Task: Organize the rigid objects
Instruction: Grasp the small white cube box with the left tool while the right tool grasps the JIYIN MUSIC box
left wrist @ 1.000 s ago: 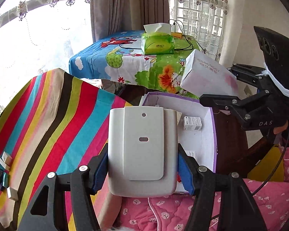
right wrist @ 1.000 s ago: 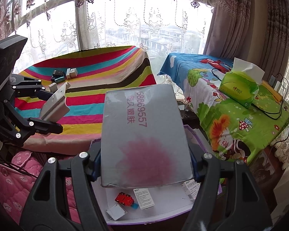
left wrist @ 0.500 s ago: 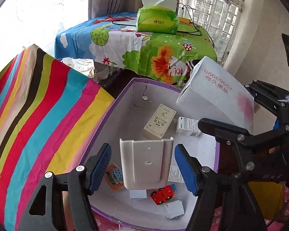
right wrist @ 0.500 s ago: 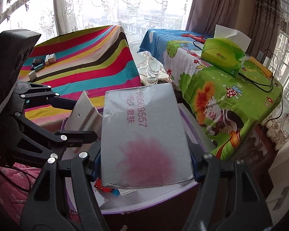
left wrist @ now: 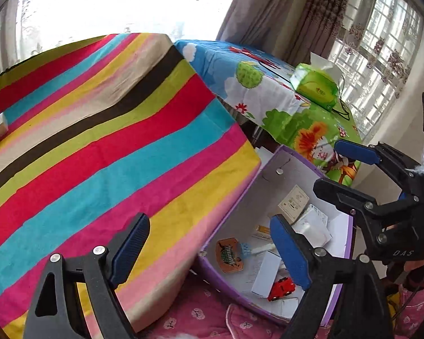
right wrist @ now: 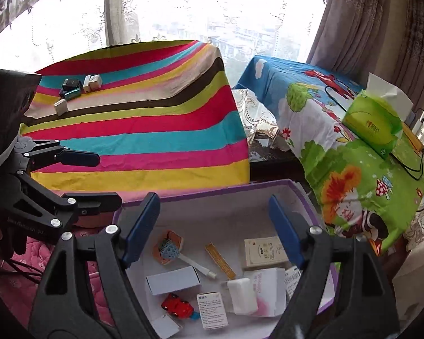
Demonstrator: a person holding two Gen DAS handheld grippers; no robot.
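My left gripper [left wrist: 209, 247] hangs over the edge of the striped cloth [left wrist: 113, 147], its jaws opening with nothing between them. My right gripper [right wrist: 213, 228] is above the purple-rimmed white box [right wrist: 212, 190], jaws also opening and empty. In that box lie the white plastic holder [right wrist: 240, 295] and the pink-stained white carton [right wrist: 268, 291], beside a red toy car [right wrist: 176, 305], a beige packet [right wrist: 264, 251] and a blue brush [right wrist: 169, 250]. Several small boxes [right wrist: 76, 89] sit far back on the cloth. The right wrist view shows the left gripper [right wrist: 90, 179] at the left; the left wrist view shows the right gripper [left wrist: 344, 172].
A green tissue pack [right wrist: 373, 121] and black cables [right wrist: 418, 163] lie on the cartoon-print table [right wrist: 339, 169] to the right. A pink quilt [left wrist: 200, 319] lies below the box. Curtained windows stand behind everything.
Both grippers have let go: the white holder and the pink-stained carton now lie in the box. The left gripper has rolled and swung left over the striped cloth.
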